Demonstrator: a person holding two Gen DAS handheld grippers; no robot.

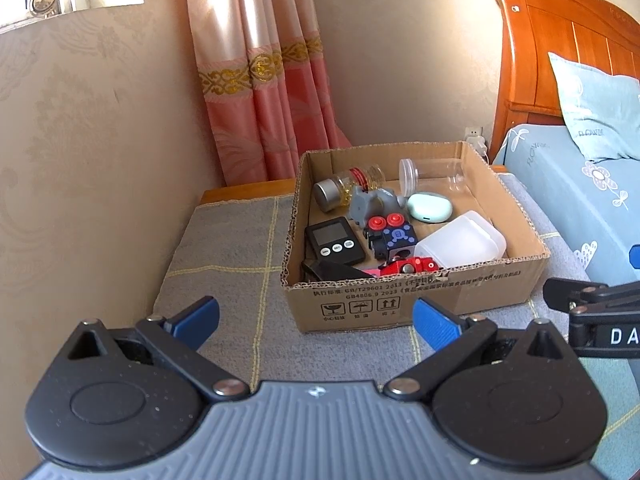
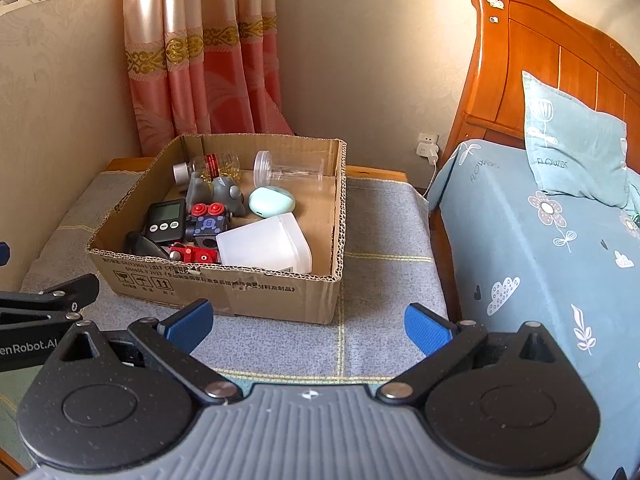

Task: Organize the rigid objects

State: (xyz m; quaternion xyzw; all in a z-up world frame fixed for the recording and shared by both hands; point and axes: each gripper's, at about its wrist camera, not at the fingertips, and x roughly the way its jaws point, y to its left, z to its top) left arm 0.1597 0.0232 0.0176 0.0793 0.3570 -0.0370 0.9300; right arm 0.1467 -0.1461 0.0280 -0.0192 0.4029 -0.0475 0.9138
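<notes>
An open brown cardboard box [image 1: 416, 292] sits on a grey cloth-covered bedside surface [image 1: 224, 248] with yellow grid lines, toward its far right corner, close to the bed with the blue flowered sheet [image 2: 540, 240]. Inside lies a jumble of rigid things: a black digital timer [image 1: 335, 241] by the box's left wall, a small glass jar with a silver cap [image 1: 346, 186] on its side at the back, a clear plastic jar [image 1: 434, 176] also on its side along the far wall, a grey toy animal [image 1: 370, 202], a mint-green pebble-shaped case [image 1: 429, 208], a dark blue block toy with red knobs [image 1: 390, 234], a red toy vehicle [image 1: 412, 266] against the near wall, and a frosted white plastic container [image 1: 460, 242] in the near right part.

Both tongs hover short of the box, each spread wide and holding nothing. The left gripper [image 1: 316, 318] faces the near wall almost squarely, box just ahead and slightly right. The right gripper [image 2: 308, 322] sits nearer the box's right front corner, so the box lies ahead and to its left. The white container lies with its long axis slanting from near left to far right; I judge the right tongs nearer to it, the left nearer the timer.
</notes>
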